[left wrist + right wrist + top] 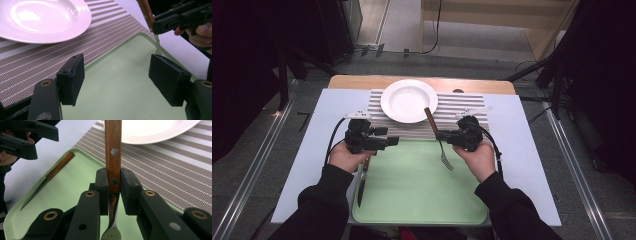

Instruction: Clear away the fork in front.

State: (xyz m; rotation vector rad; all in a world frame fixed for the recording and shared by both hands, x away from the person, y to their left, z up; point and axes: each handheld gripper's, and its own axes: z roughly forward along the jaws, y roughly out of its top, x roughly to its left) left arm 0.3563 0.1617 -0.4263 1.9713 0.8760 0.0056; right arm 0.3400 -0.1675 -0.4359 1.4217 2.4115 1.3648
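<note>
High view notes: right tool (439,135) pinches one fork (443,150) by its wooden handle, held above the green tray (422,200). Fork's long axis runs steeply, handle end toward the plate (408,100), metal tines down toward the tray. Left tool (395,141) jaws spread, nothing between them. One knife (361,187) (wooden handle, dark blade) lies at the tray's left edge. One round white plate sits on one striped woven mat (462,107); the bench (522,150) is pale.
</note>
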